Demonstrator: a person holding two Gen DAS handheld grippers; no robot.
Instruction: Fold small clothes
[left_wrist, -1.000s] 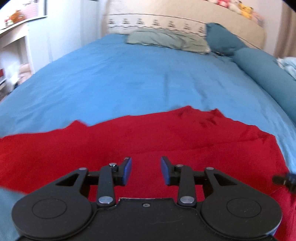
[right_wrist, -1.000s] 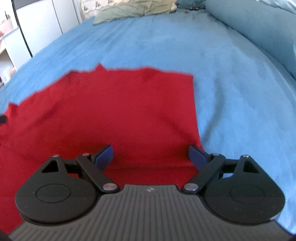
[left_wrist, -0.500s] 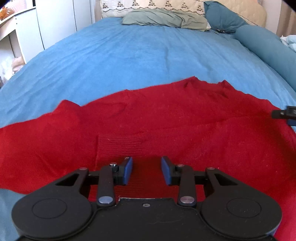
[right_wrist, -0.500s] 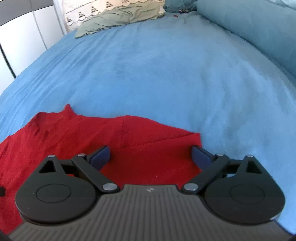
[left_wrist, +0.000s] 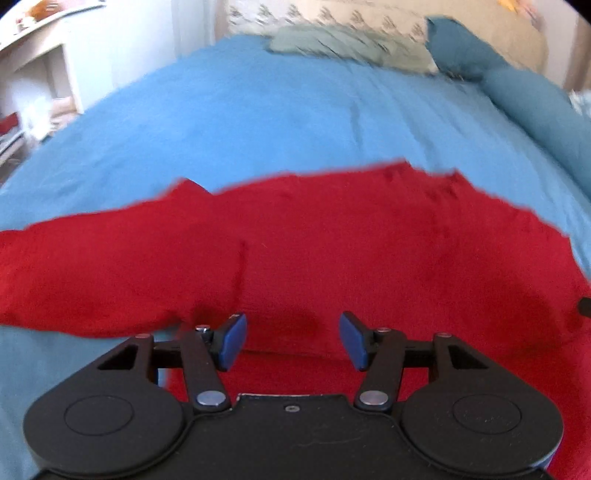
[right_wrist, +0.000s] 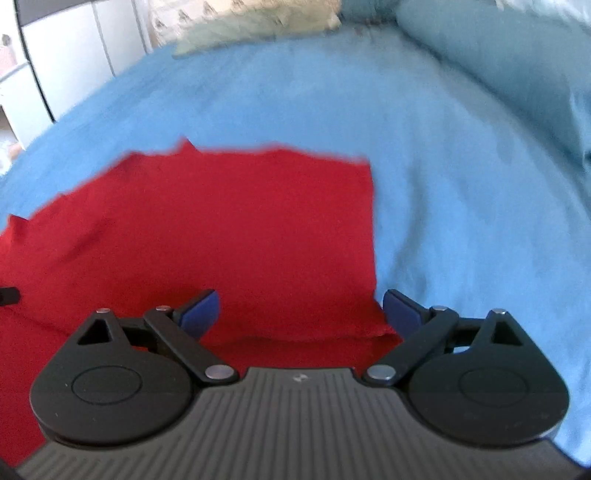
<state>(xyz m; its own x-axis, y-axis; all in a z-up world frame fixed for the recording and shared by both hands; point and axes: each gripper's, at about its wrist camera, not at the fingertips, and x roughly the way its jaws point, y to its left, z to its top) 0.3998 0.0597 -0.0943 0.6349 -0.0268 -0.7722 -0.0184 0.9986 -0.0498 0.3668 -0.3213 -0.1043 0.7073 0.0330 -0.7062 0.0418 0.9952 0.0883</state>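
A red knit garment (left_wrist: 314, 243) lies spread on the blue bedspread (left_wrist: 295, 122), its hem doubled over near me. In the right wrist view the garment (right_wrist: 229, 229) shows its right edge and folded hem. My left gripper (left_wrist: 291, 338) is open over the near hem, holding nothing. My right gripper (right_wrist: 301, 314) is wide open over the hem's right corner, holding nothing. A dark tip of the other gripper shows at each frame's edge.
Pillows lie at the head of the bed: a grey-green one (left_wrist: 343, 44) and a teal one (left_wrist: 461, 48). A long teal bolster (left_wrist: 546, 107) runs along the right side. White cupboards (right_wrist: 55, 74) stand to the left of the bed.
My left gripper has opened wider than before. Both views have shifted and are blurred with motion. The right view has tilted down, so more of the garment shows than half a second ago.
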